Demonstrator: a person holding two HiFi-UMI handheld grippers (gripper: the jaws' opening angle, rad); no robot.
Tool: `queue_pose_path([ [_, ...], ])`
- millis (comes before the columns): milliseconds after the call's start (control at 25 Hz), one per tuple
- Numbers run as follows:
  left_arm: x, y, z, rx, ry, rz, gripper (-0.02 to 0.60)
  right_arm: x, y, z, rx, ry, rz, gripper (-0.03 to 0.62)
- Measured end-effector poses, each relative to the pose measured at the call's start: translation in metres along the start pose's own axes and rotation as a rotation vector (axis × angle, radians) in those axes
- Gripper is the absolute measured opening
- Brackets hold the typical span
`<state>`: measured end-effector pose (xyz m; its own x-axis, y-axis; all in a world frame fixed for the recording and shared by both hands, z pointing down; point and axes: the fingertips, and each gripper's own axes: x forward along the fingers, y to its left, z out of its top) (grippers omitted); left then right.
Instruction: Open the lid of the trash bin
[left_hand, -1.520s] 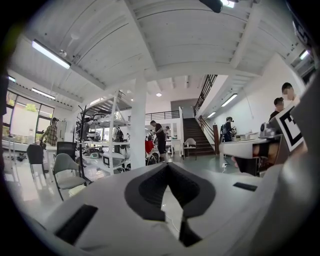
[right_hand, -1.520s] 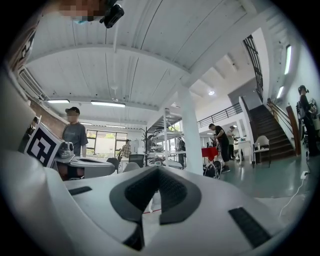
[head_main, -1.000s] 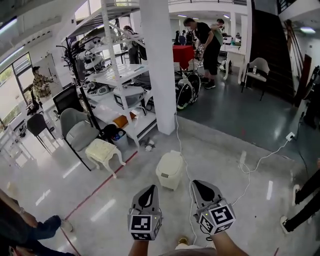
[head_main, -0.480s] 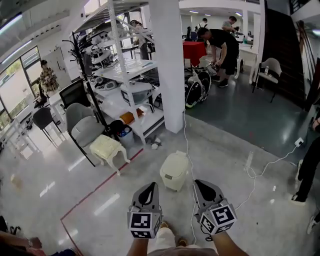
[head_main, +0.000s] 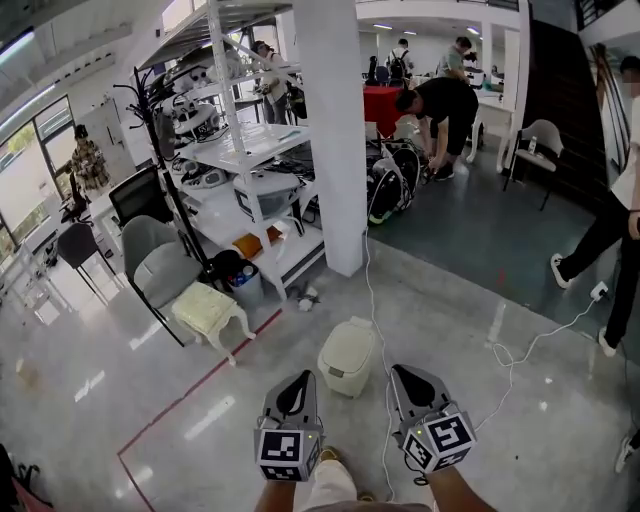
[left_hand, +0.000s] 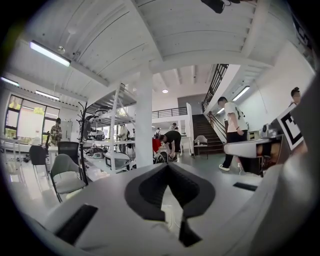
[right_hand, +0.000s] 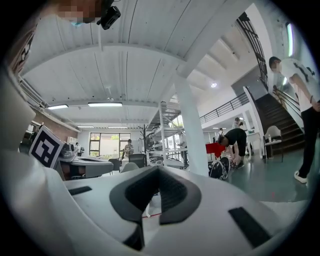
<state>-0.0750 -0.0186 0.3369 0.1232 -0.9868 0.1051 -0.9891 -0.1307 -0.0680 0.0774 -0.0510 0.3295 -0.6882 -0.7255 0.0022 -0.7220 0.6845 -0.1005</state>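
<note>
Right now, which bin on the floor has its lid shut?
The cream bin on the open floor; the grey bin by the shelves stands open.

I see a white pillar (head_main: 335, 140); left of it a shelving rack (head_main: 245, 150), a grey chair (head_main: 160, 272) and a cream stool (head_main: 207, 306), behind it a red table (head_main: 380, 103).

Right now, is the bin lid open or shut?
Shut: in the head view the lid lies flat on the bin, with no gap showing.
</note>
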Motion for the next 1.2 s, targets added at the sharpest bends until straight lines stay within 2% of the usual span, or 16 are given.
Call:
queue_pose_path([
  [280,0.053,0.036,0.001,-0.002,0.015,-0.013,0.003,0.058,-0.01,-0.007,0.007,0.021,-0.001,0.034],
  [520,0.102,0.07,0.003,-0.005,0.04,-0.044,0.004,0.111,-0.03,-0.005,0.008,0.027,-0.041,0.034],
  [800,0.152,0.105,0.011,-0.006,-0.002,-0.091,0.003,0.165,-0.034,0.004,-0.004,0.004,-0.062,0.034],
  [1200,0.206,0.122,0.027,-0.003,-0.047,-0.161,0.003,0.207,-0.061,0.011,-0.035,0.005,-0.131,0.034],
])
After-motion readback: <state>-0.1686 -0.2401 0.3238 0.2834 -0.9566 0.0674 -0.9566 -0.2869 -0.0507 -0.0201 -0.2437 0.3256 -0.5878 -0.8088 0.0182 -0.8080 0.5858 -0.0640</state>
